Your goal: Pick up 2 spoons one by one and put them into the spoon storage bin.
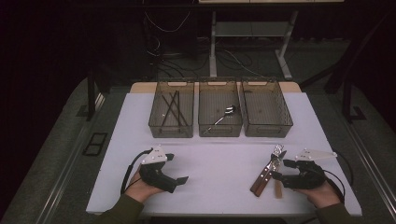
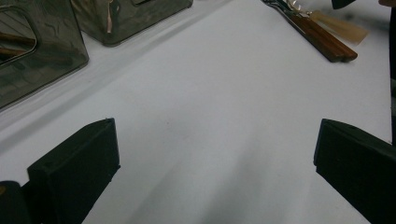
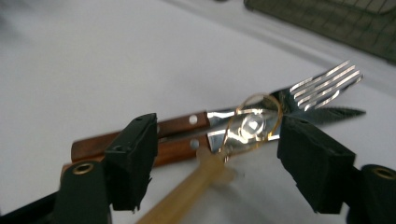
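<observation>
Just between right hand-held gripper (image 3: 212,154) jaws, untouched, amber spoon (image 3: 224,154)

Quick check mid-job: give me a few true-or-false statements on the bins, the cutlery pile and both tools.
1. The right tool straddles the cutlery pile, jaws apart. True.
2. The left tool holds a fork. False: its jaws stand open over bare white table.
3. The right bin holds chopsticks. False: the dark sticks lie in the left bin.
4. A clear plastic spoon lies across the wooden-handled fork and knife. True.
</observation>
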A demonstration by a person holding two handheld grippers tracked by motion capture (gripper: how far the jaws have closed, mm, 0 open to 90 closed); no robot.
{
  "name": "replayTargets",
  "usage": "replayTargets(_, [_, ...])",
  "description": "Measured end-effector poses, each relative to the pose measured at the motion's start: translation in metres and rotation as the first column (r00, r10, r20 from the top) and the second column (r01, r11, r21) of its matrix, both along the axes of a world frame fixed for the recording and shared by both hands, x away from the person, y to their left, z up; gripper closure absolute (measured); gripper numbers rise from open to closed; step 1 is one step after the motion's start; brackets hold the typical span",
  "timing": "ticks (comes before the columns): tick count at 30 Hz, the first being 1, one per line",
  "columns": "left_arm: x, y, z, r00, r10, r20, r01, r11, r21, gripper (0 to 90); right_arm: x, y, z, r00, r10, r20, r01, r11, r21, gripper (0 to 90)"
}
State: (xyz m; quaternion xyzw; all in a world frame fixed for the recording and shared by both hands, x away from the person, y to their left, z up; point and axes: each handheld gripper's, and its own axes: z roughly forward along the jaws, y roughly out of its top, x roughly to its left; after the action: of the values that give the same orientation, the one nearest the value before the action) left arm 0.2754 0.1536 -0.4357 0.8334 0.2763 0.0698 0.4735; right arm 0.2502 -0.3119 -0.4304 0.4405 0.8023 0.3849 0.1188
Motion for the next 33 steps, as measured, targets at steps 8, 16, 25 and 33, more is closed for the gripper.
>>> replayTargets(8, [0.000,-0.001,-0.001,1.0000,-0.003,0.000,0.003,1.0000,0.009,0.0,-0.011,-0.004,-0.002,0.9994,0.007,-0.034,-0.008,0.9993,-0.037,39.8])
replayTargets(16, [0.000,-0.001,-0.002,1.0000,-0.003,-0.004,0.003,0.9999,0.016,0.0,-0.011,0.003,-0.004,0.9965,0.025,-0.080,-0.031,0.9968,-0.073,46.7])
replayTargets(25, [0.001,-0.003,-0.003,0.9999,-0.010,-0.009,0.010,0.9997,0.021,0.0,-0.007,0.007,-0.010,0.9958,0.006,-0.091,-0.015,0.9953,-0.096,42.8])
replayTargets(33, [0.001,-0.003,-0.003,0.9999,-0.010,-0.014,0.010,0.9997,0.020,0.0,-0.005,0.012,-0.013,0.9968,0.015,-0.079,-0.026,0.9902,-0.137,47.9])
